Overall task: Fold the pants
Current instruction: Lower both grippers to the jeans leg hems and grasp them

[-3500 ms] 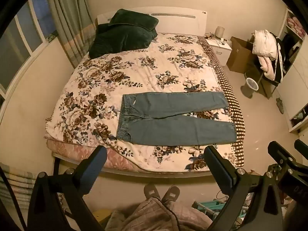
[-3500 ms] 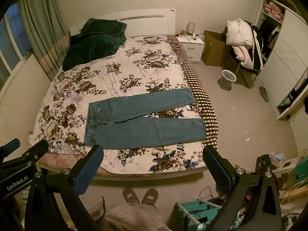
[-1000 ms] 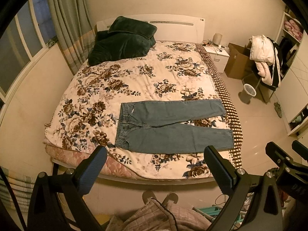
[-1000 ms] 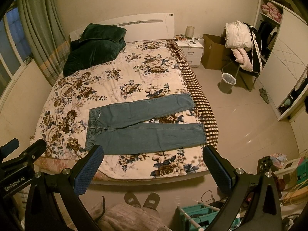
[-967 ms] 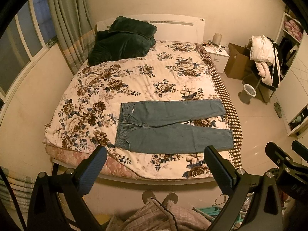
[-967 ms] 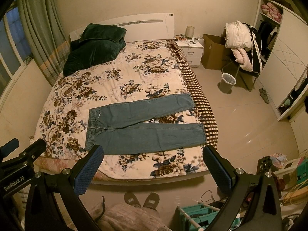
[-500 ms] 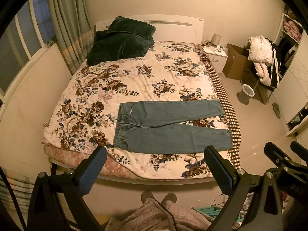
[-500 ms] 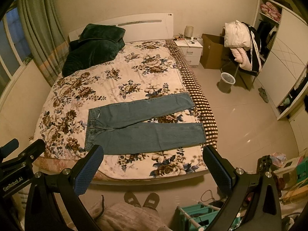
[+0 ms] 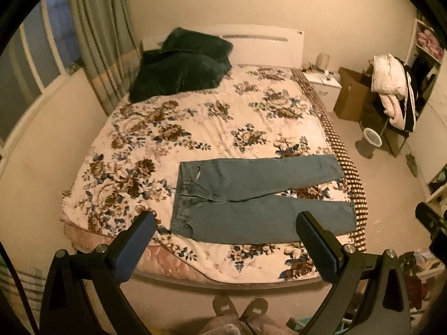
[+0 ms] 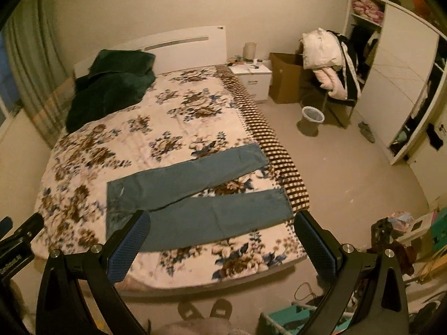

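Blue jeans (image 9: 251,195) lie flat on the floral bedspread (image 9: 195,128) near the foot of the bed, waist to the left, legs spread in a V toward the right edge. They also show in the right wrist view (image 10: 192,203). My left gripper (image 9: 226,240) is open and empty, held high above the bed's foot edge. My right gripper (image 10: 220,237) is open and empty, also held above the foot edge, well short of the jeans.
A dark green blanket (image 9: 181,69) lies at the headboard. To the right of the bed are a nightstand (image 10: 251,79), a cardboard box (image 10: 285,81), a chair piled with clothes (image 10: 329,64), a waste bin (image 10: 311,120) and a wardrobe (image 10: 396,83). My feet (image 9: 240,307) stand at the bed's foot.
Both grippers have moved closer to the bed. The right view has swung to the right and the left view has dropped slightly. The jeans have not moved.
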Demonstrator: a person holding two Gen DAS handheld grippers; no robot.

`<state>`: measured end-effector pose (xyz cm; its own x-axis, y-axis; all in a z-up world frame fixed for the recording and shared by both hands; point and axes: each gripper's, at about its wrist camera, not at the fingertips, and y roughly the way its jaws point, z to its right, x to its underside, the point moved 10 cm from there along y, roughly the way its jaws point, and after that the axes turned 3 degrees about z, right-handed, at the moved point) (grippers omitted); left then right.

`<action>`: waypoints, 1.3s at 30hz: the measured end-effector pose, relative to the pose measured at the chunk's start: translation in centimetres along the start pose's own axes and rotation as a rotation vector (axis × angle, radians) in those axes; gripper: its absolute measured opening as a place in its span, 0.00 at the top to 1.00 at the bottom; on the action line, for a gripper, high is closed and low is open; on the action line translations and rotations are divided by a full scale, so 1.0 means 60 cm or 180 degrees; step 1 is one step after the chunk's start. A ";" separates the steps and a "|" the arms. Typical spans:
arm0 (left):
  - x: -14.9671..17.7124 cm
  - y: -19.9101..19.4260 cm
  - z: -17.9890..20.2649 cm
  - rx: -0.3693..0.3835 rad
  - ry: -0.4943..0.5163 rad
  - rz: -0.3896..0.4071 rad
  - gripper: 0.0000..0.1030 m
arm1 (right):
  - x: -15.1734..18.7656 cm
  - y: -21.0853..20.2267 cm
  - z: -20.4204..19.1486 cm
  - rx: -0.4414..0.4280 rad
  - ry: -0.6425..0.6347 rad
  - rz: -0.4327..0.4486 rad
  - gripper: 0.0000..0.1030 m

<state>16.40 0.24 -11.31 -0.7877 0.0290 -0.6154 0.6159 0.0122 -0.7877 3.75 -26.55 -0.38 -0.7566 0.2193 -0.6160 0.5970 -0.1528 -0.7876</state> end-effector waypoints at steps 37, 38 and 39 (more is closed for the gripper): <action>-0.022 1.100 0.077 -0.0392 0.1348 -0.1548 0.00 | -0.007 1.429 -0.226 -0.0067 -0.2518 -0.1868 0.00; -0.013 1.125 0.077 -0.0327 0.1401 -0.1646 0.00 | 0.012 1.467 -0.224 -0.0077 -0.2643 -0.1988 0.00; -0.003 1.151 0.075 -0.0278 0.1463 -0.1752 0.00 | 0.026 1.487 -0.223 -0.0097 -0.2737 -0.2059 0.01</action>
<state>59.00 -3.43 -65.75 -0.9098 0.4130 -0.0411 0.1457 0.2252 -0.9634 59.39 -26.93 -71.41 -0.8580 -0.5030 0.1038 0.0136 -0.2242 -0.9744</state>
